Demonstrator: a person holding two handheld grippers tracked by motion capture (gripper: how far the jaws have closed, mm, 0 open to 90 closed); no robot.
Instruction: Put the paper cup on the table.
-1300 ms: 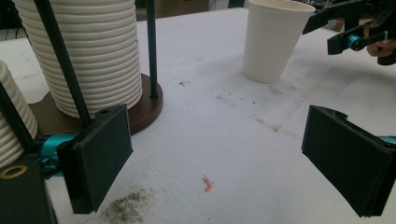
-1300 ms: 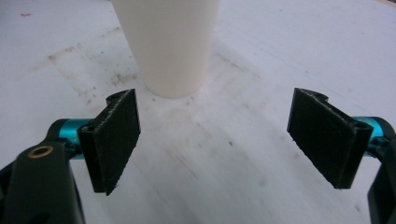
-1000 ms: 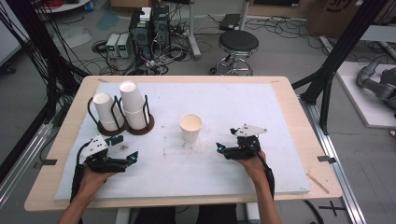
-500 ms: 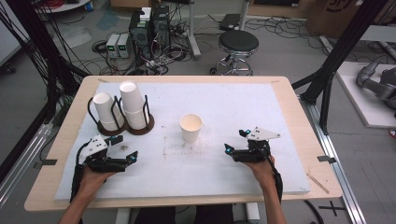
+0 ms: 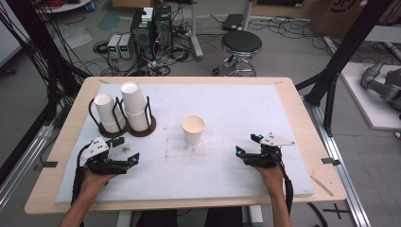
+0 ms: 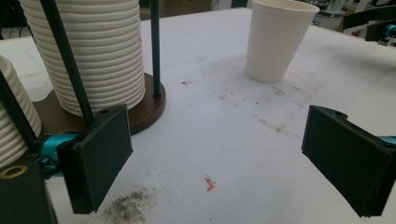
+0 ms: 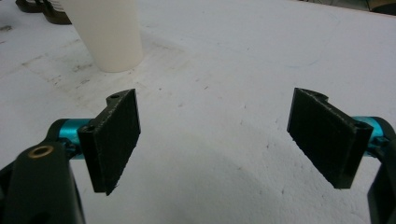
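Standing upright near the middle of the white mat, the paper cup points its open mouth up, its long axis vertical; the left gripper and right gripper rest apart from it, both released and empty

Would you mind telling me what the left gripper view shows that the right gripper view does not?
Left gripper view alone: the ribbed cup stack on its brown base, a small orange mark, and the left tool, open. Right gripper view alone: the right tool, open, above bare white mat. Both share the single paper cup, standing upright.
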